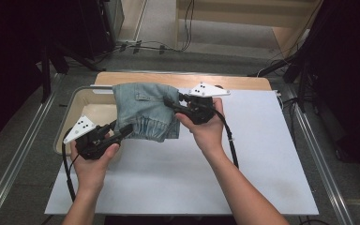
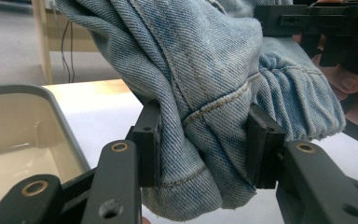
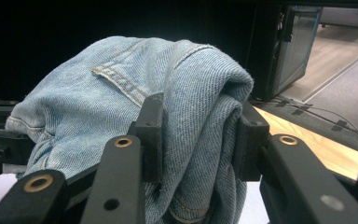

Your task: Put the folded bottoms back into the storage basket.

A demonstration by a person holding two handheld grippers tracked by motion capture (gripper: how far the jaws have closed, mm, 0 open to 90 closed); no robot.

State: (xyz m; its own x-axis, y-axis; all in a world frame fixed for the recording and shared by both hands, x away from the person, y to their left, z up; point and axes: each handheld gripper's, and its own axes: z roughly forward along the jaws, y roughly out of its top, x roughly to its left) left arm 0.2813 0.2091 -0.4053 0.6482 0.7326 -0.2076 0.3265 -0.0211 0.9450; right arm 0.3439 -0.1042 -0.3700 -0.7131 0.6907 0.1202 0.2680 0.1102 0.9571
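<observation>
A folded pair of light blue jeans (image 1: pixel 145 111) hangs in the air between my two grippers, over the left part of the white table (image 1: pixel 262 159). My left gripper (image 1: pixel 124 131) is shut on the lower left corner of the denim (image 2: pixel 200 140), thick folds squeezed between its pads. My right gripper (image 1: pixel 171 104) is shut on the upper right edge of the jeans (image 3: pixel 196 135). In the left gripper view the right gripper (image 2: pixel 317 23) and a thumb show at the top right.
A beige plastic tub (image 1: pixel 82 117) stands at the table's left edge, partly under the jeans; its grey rim (image 2: pixel 60 116) is close to my left gripper. A wooden board (image 1: pixel 243 83) lies along the far edge. Cables trail from both grippers.
</observation>
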